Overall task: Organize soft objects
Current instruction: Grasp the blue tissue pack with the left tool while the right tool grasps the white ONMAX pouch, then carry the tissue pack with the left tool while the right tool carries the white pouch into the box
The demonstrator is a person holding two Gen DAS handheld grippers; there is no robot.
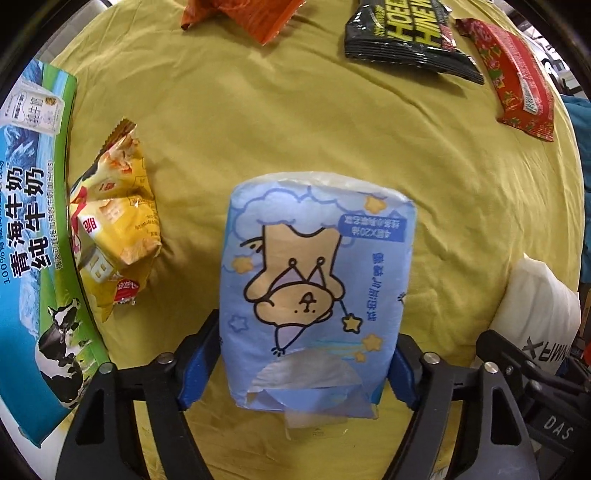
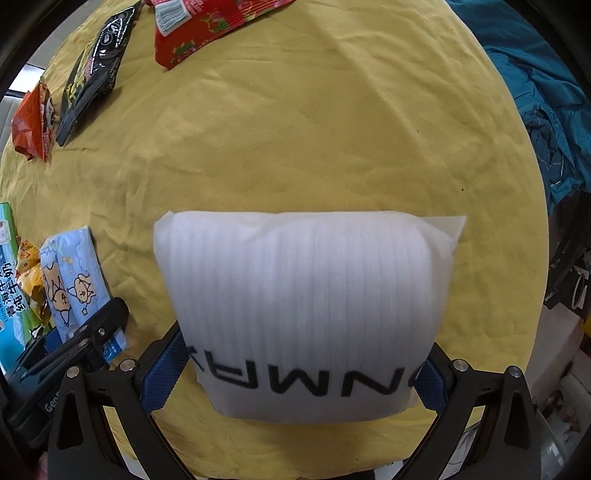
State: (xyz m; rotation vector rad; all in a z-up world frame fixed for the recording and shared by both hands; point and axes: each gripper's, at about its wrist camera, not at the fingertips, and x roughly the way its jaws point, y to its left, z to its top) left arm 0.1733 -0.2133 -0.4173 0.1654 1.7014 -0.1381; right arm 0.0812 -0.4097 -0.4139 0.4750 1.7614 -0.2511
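Note:
My left gripper (image 1: 301, 365) is shut on a blue tissue pack (image 1: 317, 288) printed with a cartoon bear, its blue pads pressing both sides of the pack's near end above the yellow cloth. My right gripper (image 2: 299, 373) is shut on a white soft pack (image 2: 303, 306) with black lettering, gripped at its near end. In the right wrist view the blue tissue pack (image 2: 72, 280) and the left gripper body (image 2: 74, 343) sit at the far left. In the left wrist view the white pack (image 1: 535, 306) shows at the right edge.
A yellow cloth (image 1: 295, 129) covers the table. A milk carton box (image 1: 33, 240) stands at left beside crumpled yellow snack bags (image 1: 118, 221). At the far edge lie an orange bag (image 1: 243, 14), a black bag (image 1: 406, 37) and a red bag (image 1: 517, 77). Blue fabric (image 2: 535, 92) lies right.

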